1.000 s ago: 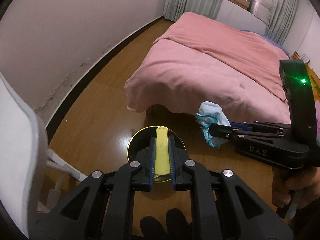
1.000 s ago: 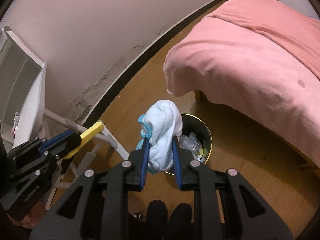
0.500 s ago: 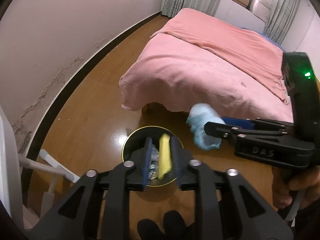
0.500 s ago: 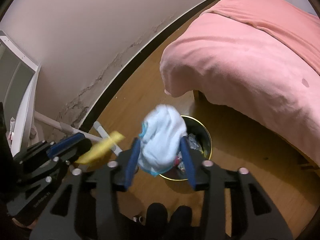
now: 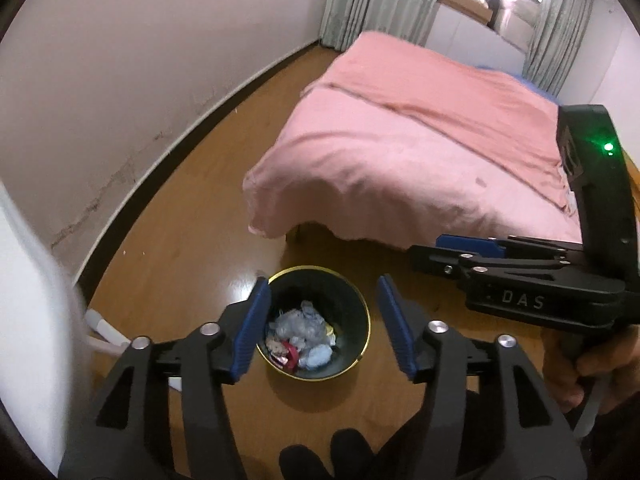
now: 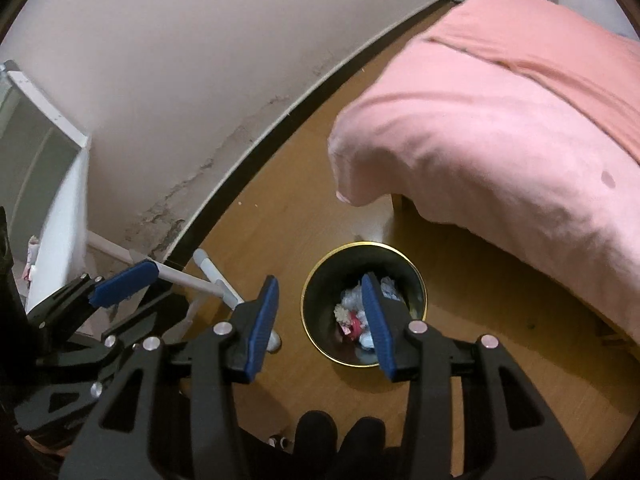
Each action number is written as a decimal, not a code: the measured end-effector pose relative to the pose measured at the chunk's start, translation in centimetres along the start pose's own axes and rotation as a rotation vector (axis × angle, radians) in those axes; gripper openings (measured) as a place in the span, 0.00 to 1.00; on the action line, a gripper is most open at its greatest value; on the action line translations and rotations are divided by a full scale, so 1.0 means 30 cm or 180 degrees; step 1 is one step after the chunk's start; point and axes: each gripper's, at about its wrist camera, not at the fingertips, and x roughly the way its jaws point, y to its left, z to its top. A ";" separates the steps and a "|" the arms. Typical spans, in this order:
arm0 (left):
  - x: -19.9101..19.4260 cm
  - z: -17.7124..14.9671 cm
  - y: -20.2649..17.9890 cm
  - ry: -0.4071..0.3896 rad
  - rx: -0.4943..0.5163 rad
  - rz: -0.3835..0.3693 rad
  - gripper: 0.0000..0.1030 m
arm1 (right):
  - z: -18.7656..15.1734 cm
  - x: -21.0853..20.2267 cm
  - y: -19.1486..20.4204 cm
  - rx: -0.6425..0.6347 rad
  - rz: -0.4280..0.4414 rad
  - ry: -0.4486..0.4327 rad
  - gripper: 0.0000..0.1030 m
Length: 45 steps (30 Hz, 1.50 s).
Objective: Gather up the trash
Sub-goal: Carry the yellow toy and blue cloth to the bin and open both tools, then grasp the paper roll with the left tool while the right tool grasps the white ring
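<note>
- The yellow piece and pale blue wad had left both grippers; jaws had just been opening.
- Left gripper [image 5: 324, 320] and right gripper [image 6: 320, 320] hung wide, empty, above the bin [image 5: 362, 312].
- Trash [image 5: 304, 332] lay inside, the wad probably among it.
- Drop step done; next called for finding more litter.

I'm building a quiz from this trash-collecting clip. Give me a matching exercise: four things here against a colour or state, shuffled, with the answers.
Things:
1. left gripper
2. trash bin
3. bed cover
4. floor

Descriptions:
A. pink
B. dark with a gold rim, trash inside
C. open and empty, jaws just opened
D. brown wood

Pairs: 1-C, 2-B, 3-A, 4-D
</note>
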 end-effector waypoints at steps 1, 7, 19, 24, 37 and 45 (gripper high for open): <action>-0.041 0.001 0.003 -0.0068 0.0000 0.0015 0.64 | 0.007 -0.028 0.026 -0.0041 0.0013 -0.0056 0.54; -0.336 -0.039 0.129 -0.0557 -0.0190 0.0394 0.89 | 0.039 -0.130 0.271 -0.0426 0.0254 -0.0258 0.55; -0.846 -0.421 0.795 -0.0688 -0.1248 0.1740 0.89 | -0.056 0.020 1.205 -0.1748 0.1076 -0.0013 0.55; -1.019 -0.616 0.999 -0.0662 -0.1756 0.2139 0.89 | -0.169 0.133 1.593 -0.2367 0.1289 0.0201 0.55; -1.236 -0.888 1.172 -0.0510 -0.2158 0.2538 0.89 | -0.241 0.410 2.165 -0.3207 0.1212 0.0310 0.55; -1.215 -0.842 1.259 -0.0472 -0.2010 0.2506 0.89 | -0.232 0.446 2.212 -0.3396 0.1147 0.0125 0.40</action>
